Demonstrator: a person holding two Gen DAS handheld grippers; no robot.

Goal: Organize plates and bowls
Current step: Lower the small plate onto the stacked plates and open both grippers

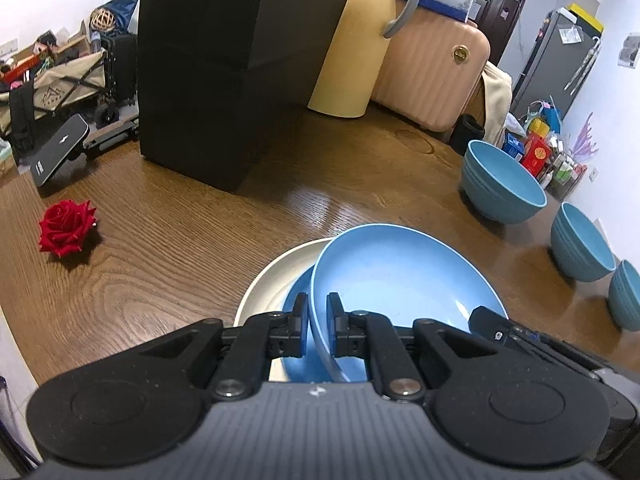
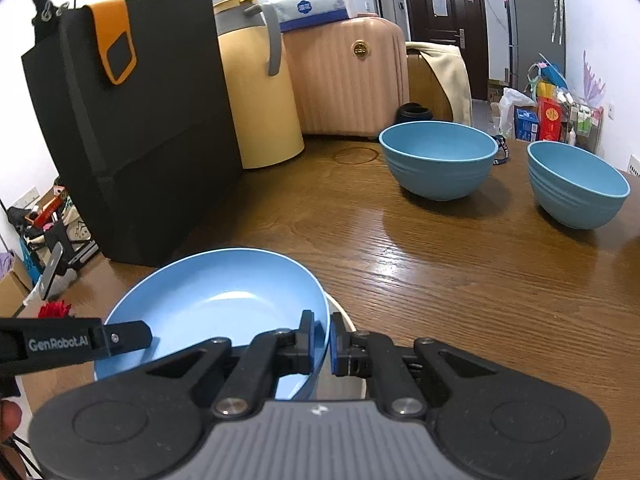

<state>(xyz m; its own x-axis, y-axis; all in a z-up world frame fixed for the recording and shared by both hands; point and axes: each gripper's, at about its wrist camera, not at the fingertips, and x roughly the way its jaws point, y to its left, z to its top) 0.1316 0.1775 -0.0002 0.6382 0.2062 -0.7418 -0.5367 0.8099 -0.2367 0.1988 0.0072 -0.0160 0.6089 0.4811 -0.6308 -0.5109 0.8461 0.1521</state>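
Note:
A blue plate (image 1: 404, 272) is held tilted over a stack of a second blue plate (image 1: 298, 292) on a white plate (image 1: 272, 276). My left gripper (image 1: 318, 316) is shut on the held plate's left rim. My right gripper (image 2: 322, 334) is shut on the same blue plate (image 2: 216, 296) at its right rim, with the white plate (image 2: 344, 320) showing just beneath. Three blue bowls stand on the wooden table to the right: one (image 1: 500, 180) (image 2: 438, 158), a second (image 1: 580, 240) (image 2: 576, 184), and a third (image 1: 628, 292) at the edge of view.
A black bag (image 1: 236, 60) (image 2: 132, 128) stands at the back with a yellow jug (image 2: 260, 92) and a pink suitcase (image 2: 348, 76) beside it. A red rose (image 1: 66, 226) lies on the table's left. A phone on a stand (image 1: 60, 150) sits at the far left edge.

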